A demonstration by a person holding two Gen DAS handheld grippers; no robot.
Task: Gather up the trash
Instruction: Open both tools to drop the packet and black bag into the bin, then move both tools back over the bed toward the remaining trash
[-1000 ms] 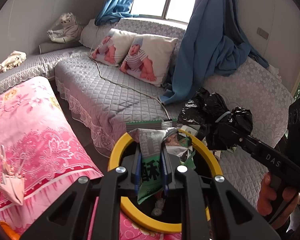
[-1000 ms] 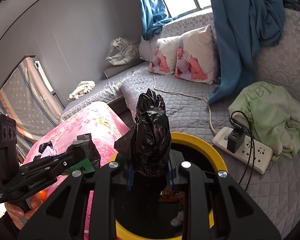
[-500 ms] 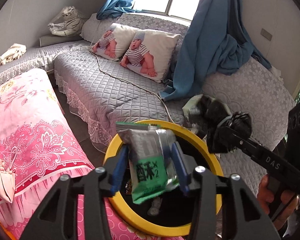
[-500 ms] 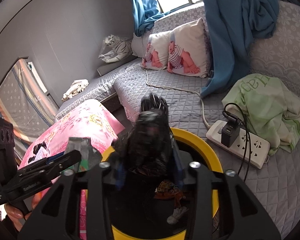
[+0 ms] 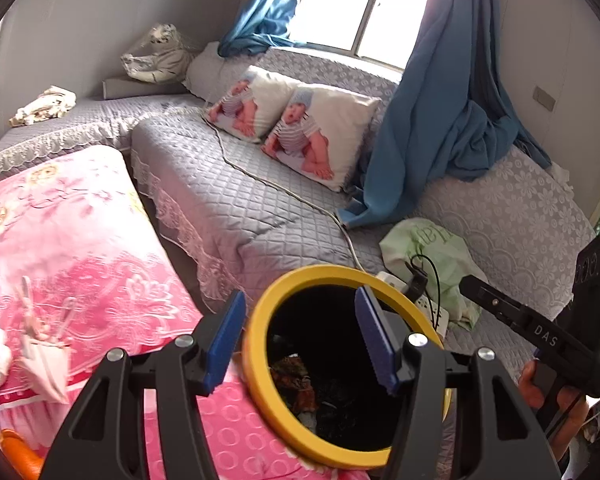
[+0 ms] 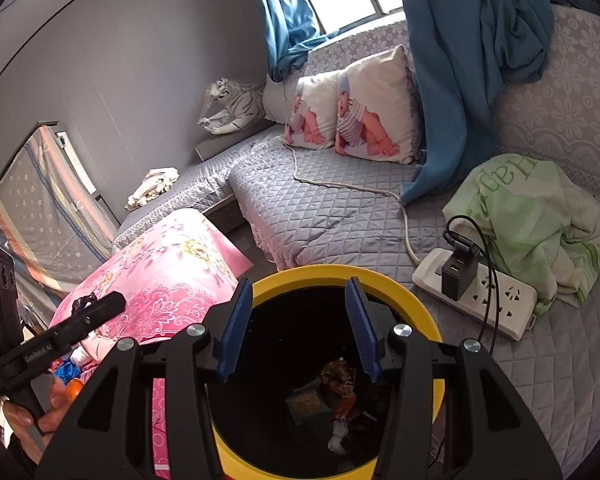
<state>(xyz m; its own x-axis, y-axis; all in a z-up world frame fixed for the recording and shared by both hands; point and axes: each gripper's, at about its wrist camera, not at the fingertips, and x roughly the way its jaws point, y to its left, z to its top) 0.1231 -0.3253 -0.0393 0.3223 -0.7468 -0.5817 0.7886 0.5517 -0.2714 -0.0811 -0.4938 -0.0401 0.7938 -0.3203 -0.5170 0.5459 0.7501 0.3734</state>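
Note:
A black bin with a yellow rim stands right below both grippers. My left gripper hangs over its mouth, jaws opening, with nothing between the blue pads. My right gripper is over the same bin, jaws opening too and empty. At the bottom of the bin lie crumpled wrappers, also seen in the left wrist view as dim trash. The right gripper's black finger reaches in from the right, held by a hand.
A white power strip with a black charger and cables lies on the grey quilted sofa just right of the bin, beside a green cloth. A pink blanket lies left. Two pillows and a blue curtain are behind.
The green wrapper has left my left jaws and the black bag has left my right jaws; both are gone from between the pads, and both pairs of jaws stand wider.

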